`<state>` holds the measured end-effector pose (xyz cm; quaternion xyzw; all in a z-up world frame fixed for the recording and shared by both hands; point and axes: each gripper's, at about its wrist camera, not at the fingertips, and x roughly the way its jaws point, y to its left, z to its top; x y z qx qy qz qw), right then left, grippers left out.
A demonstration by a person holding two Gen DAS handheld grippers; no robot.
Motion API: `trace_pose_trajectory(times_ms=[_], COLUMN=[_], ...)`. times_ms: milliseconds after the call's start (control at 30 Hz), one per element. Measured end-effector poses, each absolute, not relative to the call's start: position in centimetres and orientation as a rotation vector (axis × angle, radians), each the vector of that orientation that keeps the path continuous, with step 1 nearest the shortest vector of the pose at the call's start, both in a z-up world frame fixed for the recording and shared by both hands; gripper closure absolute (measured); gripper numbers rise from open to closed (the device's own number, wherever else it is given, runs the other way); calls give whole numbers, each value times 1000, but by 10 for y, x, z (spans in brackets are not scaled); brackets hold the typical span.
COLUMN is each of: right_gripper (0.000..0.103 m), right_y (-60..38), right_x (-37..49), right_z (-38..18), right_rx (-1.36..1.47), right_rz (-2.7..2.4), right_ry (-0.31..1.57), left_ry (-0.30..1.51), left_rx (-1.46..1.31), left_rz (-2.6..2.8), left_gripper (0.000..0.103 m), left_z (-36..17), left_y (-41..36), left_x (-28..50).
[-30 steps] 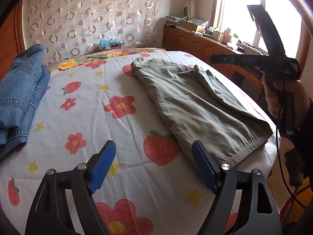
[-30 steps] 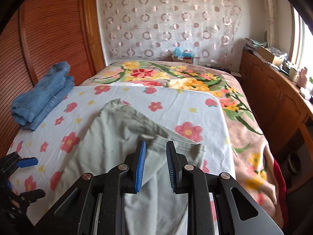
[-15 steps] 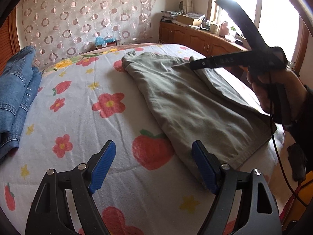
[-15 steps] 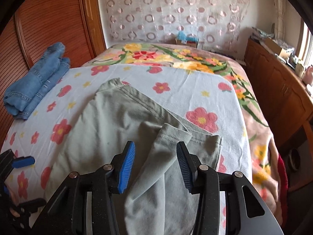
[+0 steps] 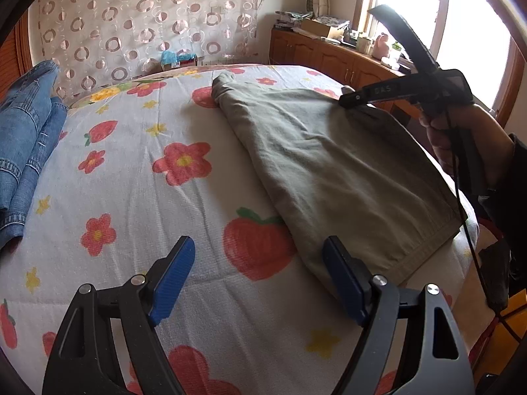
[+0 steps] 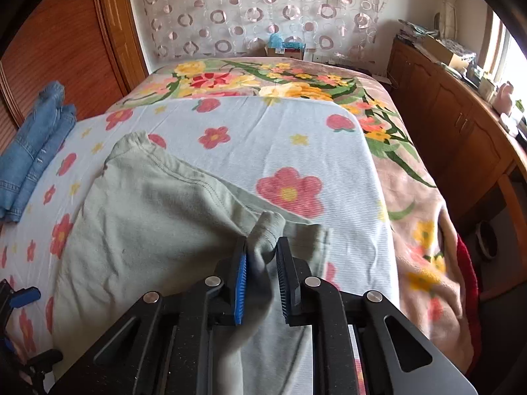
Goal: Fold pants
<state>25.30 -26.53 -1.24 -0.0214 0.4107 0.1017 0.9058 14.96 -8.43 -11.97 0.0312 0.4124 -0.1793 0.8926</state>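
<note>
Pants (image 6: 148,217), grey-green, lie spread on the flowered bed sheet (image 6: 270,138) toward the bed's right edge, one corner reaching up toward the bed's middle. The right gripper (image 6: 262,273) is closing its fingers (image 6: 240,283) on a raised fold of the pants' cloth, which stands bunched between the blue pads. The left gripper (image 5: 257,279) hovers over the sheet near the bed's near edge with its fingers spread wide and nothing between them, its right finger just over the pants' hem. Folded jeans (image 5: 23,151) lie along the bed's left edge.
</note>
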Motion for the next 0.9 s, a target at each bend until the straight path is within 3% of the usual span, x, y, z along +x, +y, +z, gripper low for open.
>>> trace_pose_trajectory(times_ms=[333, 400, 700, 900], right_gripper=[86, 93, 98, 98], right_y=[-278, -279, -289, -293], right_x=[255, 256, 238, 249], right_z=[-20, -22, 5, -26], right_rx=[25, 26, 50, 31], right_rz=[187, 201, 188, 152], right_ry=[831, 834, 652, 770], left_ry=[856, 855, 852, 851], left_rx=[103, 104, 91, 92], left_rz=[-354, -353, -352, -351], left_gripper=[22, 22, 22, 22], left_z=[-121, -121, -121, -121], left_y=[-90, -90, -89, -89], left_x=[148, 147, 147, 147])
